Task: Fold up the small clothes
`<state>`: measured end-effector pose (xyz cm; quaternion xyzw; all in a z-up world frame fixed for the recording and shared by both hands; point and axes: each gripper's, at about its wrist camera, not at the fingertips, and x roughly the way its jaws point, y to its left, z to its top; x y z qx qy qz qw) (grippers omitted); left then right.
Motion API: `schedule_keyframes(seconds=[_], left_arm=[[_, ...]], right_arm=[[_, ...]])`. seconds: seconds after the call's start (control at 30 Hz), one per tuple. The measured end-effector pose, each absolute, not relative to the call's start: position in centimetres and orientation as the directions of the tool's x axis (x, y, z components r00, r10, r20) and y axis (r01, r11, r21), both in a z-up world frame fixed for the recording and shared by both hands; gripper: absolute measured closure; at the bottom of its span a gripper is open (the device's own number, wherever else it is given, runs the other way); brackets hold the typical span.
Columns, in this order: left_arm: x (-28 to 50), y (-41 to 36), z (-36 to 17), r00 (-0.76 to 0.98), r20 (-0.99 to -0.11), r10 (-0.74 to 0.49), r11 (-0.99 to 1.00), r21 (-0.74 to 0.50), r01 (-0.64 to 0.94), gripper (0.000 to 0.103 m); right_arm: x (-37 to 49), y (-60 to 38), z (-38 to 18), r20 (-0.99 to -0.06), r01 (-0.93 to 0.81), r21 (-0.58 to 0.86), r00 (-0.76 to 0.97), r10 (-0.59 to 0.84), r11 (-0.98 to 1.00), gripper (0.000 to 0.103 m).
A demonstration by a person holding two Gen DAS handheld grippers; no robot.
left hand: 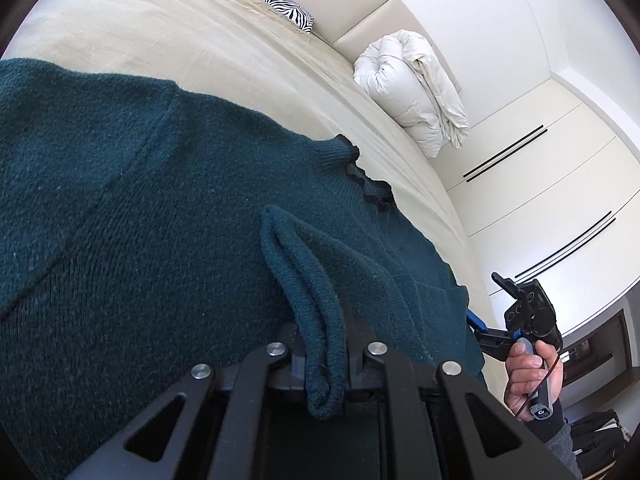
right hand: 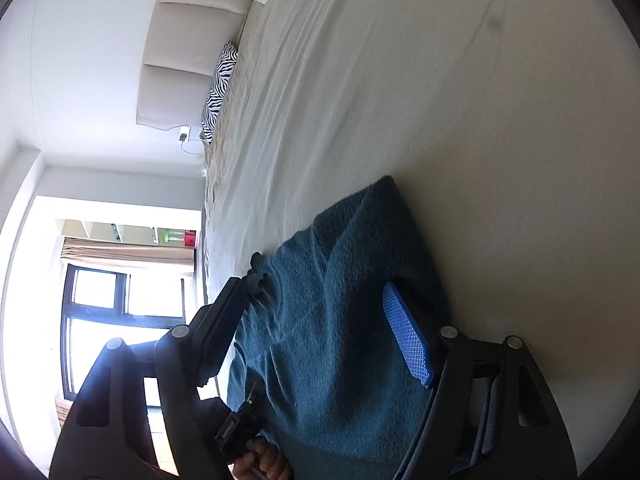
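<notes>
Left gripper point(left hand: 324, 364) pinches the teal sweater point(left hand: 160, 240) on the cream bed point(left hand: 240, 52) (white wardrobe point(left hand: 560, 184) beyond); right gripper point(right hand: 324, 332) gapes.

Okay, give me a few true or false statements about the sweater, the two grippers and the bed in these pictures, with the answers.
1. The left gripper pinches a fold of the teal sweater. True.
2. The right gripper is shut. False: its jaws stand wide apart.
3. A zebra-print pillow lies near the headboard. True.
4. The sweater lies on a wooden table. False: it lies on the bed.
</notes>
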<state>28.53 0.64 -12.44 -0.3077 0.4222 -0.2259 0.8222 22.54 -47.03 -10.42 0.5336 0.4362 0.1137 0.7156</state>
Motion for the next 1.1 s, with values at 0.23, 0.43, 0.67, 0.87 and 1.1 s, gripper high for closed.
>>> schedule_keyframes(seconds=[0.23, 0.43, 0.67, 0.87, 1.1], left_arm=[[28.1, 2.0, -12.7, 0.600, -0.479, -0.641, 0.654, -0.750, 0.100, 0.089], [28.2, 2.1, -12.6, 0.590, -0.485, -0.646, 0.657, -0.747, 0.105, 0.089], [27.7, 0.7, -11.9, 0.544, -0.613, -0.573, 0.754, -0.654, 0.057, 0.089], [27.5, 1.5, -12.5, 0.567, -0.561, -0.603, 0.705, -0.707, 0.052, 0.089], [27.9, 1.2, -12.9, 0.570, -0.562, -0.599, 0.718, -0.692, 0.072, 0.089]], right_arm=[[24.9, -48.0, -11.1, -0.487, 0.293, 0.872, 0.594, 0.640, 0.392, 0.033], [22.0, -47.9, -11.3, -0.454, 0.249, 0.889, 0.586, 0.672, 0.384, 0.034], [18.4, -46.7, -9.1, -0.503, 0.230, 0.857, 0.560, 0.658, 0.460, 0.032], [21.4, -40.6, -6.7, -0.431, 0.090, 0.890, 0.489, 0.758, 0.448, 0.032], [24.3, -41.0, -12.7, -0.385, 0.197, 0.923, 0.509, 0.770, 0.331, 0.046]])
